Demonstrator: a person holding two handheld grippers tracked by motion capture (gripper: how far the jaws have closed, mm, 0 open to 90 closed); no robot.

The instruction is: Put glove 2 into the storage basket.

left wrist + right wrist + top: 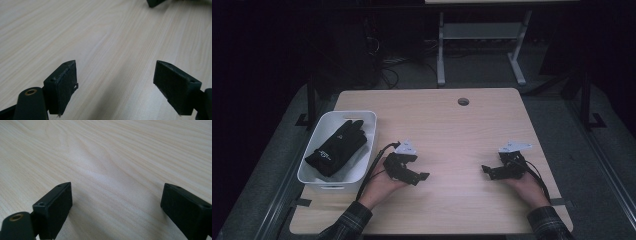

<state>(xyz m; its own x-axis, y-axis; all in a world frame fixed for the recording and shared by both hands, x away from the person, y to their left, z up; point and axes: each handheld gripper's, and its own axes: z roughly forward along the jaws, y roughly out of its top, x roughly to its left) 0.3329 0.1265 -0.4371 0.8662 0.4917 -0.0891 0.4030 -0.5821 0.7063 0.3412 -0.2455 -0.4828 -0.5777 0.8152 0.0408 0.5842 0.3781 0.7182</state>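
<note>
Black glove (pixel 337 146) lies in the white bin (pixel 371 120) at the table's (pixel 462 135) left edge; left gripper (pixel 418 176), jaws spread and empty, rests just right of the bin, so the likely step is to swing it left over the rim and come down on the cuff, pinching fabric only. Right gripper (pixel 488 171), jaws likewise spread on nothing, sits well apart and should stay low. Hard to make out: glove logo text, anything under the glove, and the dark room.
</note>
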